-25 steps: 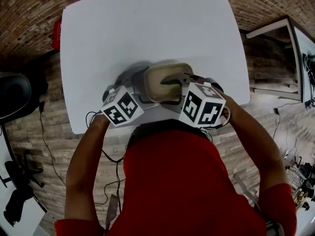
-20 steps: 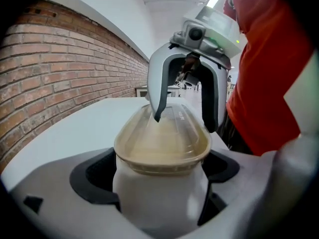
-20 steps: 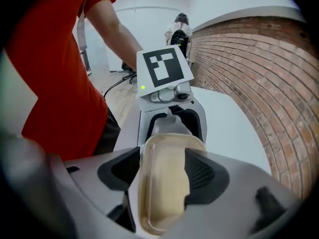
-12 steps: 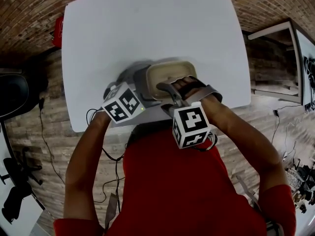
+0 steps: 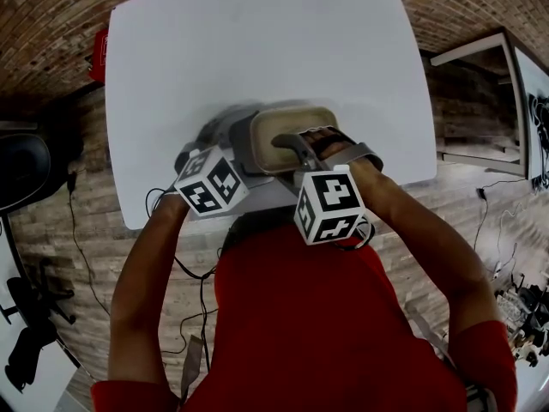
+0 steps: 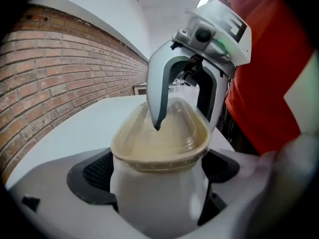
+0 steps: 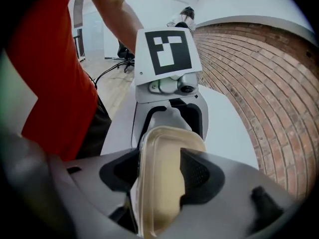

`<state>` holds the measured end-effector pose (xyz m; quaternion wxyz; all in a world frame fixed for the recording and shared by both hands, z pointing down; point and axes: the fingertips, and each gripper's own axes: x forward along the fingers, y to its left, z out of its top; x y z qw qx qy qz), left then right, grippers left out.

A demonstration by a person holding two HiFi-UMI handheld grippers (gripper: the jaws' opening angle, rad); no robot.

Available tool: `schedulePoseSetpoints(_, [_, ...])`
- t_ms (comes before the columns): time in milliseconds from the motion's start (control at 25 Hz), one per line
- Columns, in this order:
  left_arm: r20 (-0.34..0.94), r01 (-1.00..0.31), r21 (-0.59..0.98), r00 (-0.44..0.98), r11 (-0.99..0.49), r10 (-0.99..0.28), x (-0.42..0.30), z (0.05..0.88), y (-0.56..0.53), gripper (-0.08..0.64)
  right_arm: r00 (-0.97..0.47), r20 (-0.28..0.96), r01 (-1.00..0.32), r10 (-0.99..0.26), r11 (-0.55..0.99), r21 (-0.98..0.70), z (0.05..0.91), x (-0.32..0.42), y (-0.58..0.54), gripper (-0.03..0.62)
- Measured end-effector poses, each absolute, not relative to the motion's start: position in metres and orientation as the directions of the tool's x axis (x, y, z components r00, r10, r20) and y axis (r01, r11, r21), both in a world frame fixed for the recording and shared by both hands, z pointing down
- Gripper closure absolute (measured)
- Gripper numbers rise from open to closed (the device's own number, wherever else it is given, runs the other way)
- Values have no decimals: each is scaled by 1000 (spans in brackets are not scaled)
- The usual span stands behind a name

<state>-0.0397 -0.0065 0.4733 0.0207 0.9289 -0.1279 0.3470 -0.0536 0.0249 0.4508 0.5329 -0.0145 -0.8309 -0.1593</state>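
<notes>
head view, left to right: one black chair point(image 5: 21, 166) stands off the left edge of one white tabletop point(image 5: 257, 50). two grippers meet over the near part of the tabletop, each carrying one marker cube, two cubes in all. the left gripper point(image 5: 225, 144) comes in from the left below its cube point(image 5: 206, 183). the right gripper point(image 5: 290, 147) comes in from the right above its cube point(image 5: 328, 204). between them is one white tub point(image 6: 154, 198), closed by one beige-tinted clear lid point(image 6: 162, 141). no view shows whether the tub rests on the tabletop.

left gripper view: the fingers are closed narrow on the tub's white body, one dark pad point(image 6: 97, 171) on each side, the lid's rim just above them. one finger of the right gripper sets its tip on top of the lid; the second drops past the far rim.

right gripper view: the lid stands edge-on between the fingers point(image 7: 199, 173), which pinch it at the rim. one brick wall point(image 7: 254, 78) runs along the right.

one person in a red shirt point(image 5: 317, 316) holds both grippers.
</notes>
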Motion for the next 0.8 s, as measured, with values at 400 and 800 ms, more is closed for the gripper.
schedulePoseSetpoints(400, [663,-338,-68,688,-939,-295,-38,475,-11,20,-478,877,112,42,994,13,442,-55,28,353])
schedulePoseSetpoints(800, [661,-346,-39,694,-937,-284,-41,476,-6,41,-501,865,97,4,994,52,404,-55,2,441])
